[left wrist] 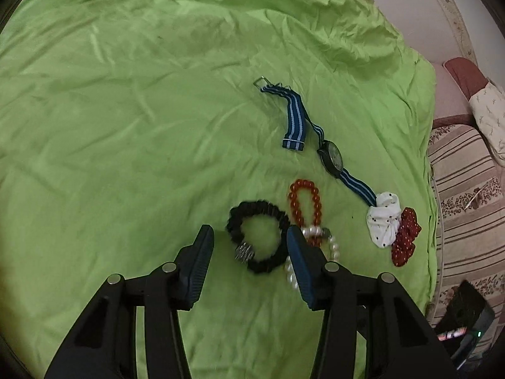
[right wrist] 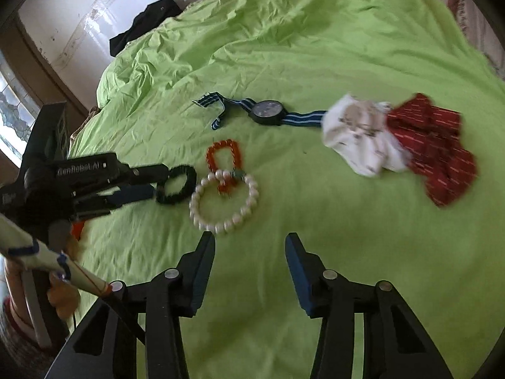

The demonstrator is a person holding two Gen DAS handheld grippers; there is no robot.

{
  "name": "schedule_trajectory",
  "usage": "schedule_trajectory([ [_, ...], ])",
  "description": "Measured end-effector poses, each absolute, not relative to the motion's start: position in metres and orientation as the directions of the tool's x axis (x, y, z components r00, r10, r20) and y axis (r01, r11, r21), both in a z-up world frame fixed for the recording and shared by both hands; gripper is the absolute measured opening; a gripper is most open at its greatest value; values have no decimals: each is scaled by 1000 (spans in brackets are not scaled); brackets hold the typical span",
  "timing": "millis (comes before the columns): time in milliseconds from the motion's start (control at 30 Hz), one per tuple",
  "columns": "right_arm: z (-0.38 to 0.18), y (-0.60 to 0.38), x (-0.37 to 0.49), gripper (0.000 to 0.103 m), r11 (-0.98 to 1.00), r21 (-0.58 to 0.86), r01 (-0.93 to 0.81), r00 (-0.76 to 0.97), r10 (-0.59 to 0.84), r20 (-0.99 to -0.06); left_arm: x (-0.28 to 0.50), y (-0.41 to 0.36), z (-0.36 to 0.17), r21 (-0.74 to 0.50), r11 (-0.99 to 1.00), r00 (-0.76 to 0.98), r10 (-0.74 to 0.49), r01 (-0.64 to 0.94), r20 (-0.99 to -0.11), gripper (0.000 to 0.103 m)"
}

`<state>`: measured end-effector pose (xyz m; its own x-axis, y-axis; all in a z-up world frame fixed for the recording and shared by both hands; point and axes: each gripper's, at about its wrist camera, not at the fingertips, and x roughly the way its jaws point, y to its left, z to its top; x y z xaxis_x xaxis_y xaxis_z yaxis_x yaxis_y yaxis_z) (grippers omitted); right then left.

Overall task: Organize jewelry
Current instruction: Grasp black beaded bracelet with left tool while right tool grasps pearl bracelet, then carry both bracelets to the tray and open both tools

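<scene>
Several pieces lie on the green sheet [left wrist: 126,126]. A black scrunchie [left wrist: 255,210] [right wrist: 191,180] sits between the fingers of my left gripper [left wrist: 249,233] [right wrist: 161,181], which stands open around it, the right pad close to its edge. Beside it lie an orange bead bracelet [left wrist: 304,184] [right wrist: 221,145], overlapped by a pearl bracelet [left wrist: 334,248] [right wrist: 221,227]. A watch [left wrist: 333,158] [right wrist: 268,110] on a blue striped strap lies beyond. At its strap end are a white dotted scrunchie [left wrist: 383,221] [right wrist: 356,139] and a red one [left wrist: 405,240] [right wrist: 442,154]. My right gripper [right wrist: 250,238] is open and holds nothing, just short of the pearls.
The bed's edge runs down the right of the left wrist view, with striped floral fabric [left wrist: 464,189] and a black device [left wrist: 467,309] beyond it. Dark clothing [right wrist: 142,25] lies at the far corner. A person's hand [right wrist: 63,297] holds the left gripper's handle.
</scene>
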<state>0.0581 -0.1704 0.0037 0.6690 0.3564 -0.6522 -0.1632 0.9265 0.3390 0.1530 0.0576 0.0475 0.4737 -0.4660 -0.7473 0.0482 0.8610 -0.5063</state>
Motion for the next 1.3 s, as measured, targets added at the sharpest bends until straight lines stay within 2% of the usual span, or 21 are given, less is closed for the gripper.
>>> schedule_trajectory([
  [233,-12,-160,94,50,910,395,-130,664,375,-647,164,46,33,-523,851,495,-475,48,-728,47],
  [267,-12,-157,96,45,913,389,-124,672,365,-645,164,46,33,-521,852,501,-470,44,-726,47],
  [300,-12,-154,97,40,919,375,-121,675,353,-648,163,45,34,-515,856,506,-462,39,-729,43],
  [333,-12,-152,98,26,925,359,-122,673,343,-655,160,44,35,-492,870,510,-437,30,-741,25],
  [367,-12,-151,99,18,927,354,-124,669,341,-661,159,42,35,-474,881,504,-419,22,-756,12],
  [433,-11,-156,99,11,915,381,-135,652,371,-661,152,45,37,-487,873,505,-426,13,-751,12],
  [500,-8,-164,94,11,895,426,-136,639,407,-652,143,46,43,-491,871,511,-428,13,-746,12],
  [900,39,-167,6,11,922,354,-158,708,356,-611,37,63,115,-471,873,581,-452,131,-677,12],
  [1167,64,-141,-53,11,936,277,-215,730,343,-591,-36,128,131,-434,897,658,-376,82,-652,12],
  [1300,73,-113,-72,11,935,236,-264,726,354,-590,-57,187,125,-440,898,681,-319,-5,-659,12],
])
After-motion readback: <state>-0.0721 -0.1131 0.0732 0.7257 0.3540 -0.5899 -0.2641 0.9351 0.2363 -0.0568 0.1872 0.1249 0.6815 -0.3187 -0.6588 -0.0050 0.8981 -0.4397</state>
